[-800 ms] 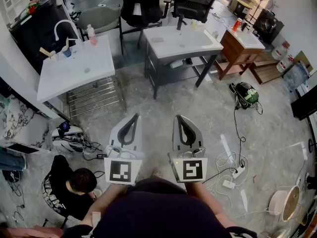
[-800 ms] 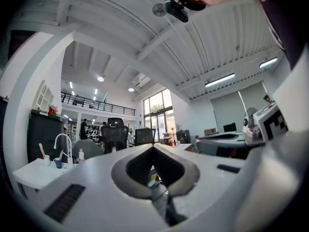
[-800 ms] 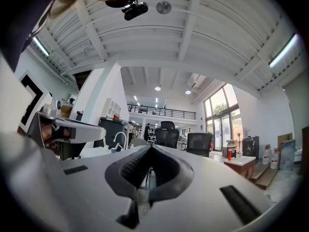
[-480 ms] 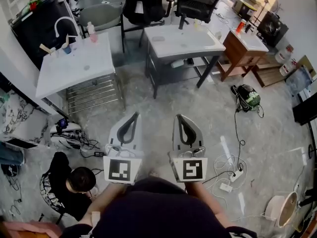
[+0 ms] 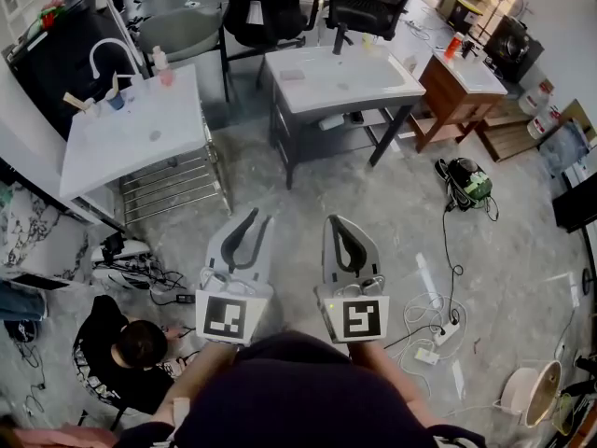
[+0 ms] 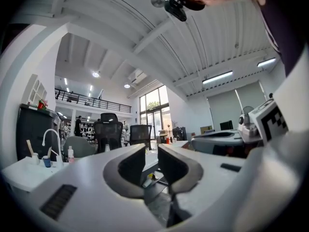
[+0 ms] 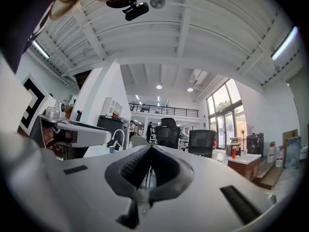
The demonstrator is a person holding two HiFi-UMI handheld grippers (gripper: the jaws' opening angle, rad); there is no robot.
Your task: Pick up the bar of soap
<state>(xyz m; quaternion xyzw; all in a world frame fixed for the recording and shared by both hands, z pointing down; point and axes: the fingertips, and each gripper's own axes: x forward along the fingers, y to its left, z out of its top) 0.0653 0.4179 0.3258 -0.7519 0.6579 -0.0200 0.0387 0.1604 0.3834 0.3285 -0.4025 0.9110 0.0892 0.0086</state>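
Observation:
Both grippers are held side by side at waist height over the grey floor. My left gripper (image 5: 256, 217) has a narrow gap between its jaws and nothing in it; in the left gripper view its tips (image 6: 151, 146) stand apart. My right gripper (image 5: 336, 220) is shut and empty, and its tips (image 7: 150, 148) meet. A small pale block (image 5: 292, 75) lies on the left end of the middle washbasin top (image 5: 373, 87). It is too small to tell whether it is the soap. Both grippers are far from it.
A white sink stand (image 5: 131, 143) with a curved faucet (image 5: 107, 49) and small bottles is at the left. A wooden vanity (image 5: 457, 87) stands at the right, with office chairs (image 5: 261, 7) behind. A person (image 5: 131, 353) crouches at lower left. Cables and a power strip (image 5: 434, 329) lie on the floor.
The head view has shifted a little, so the sinks sit slightly further left. The left gripper's tips have parted slightly. Both grippers stay in the same place.

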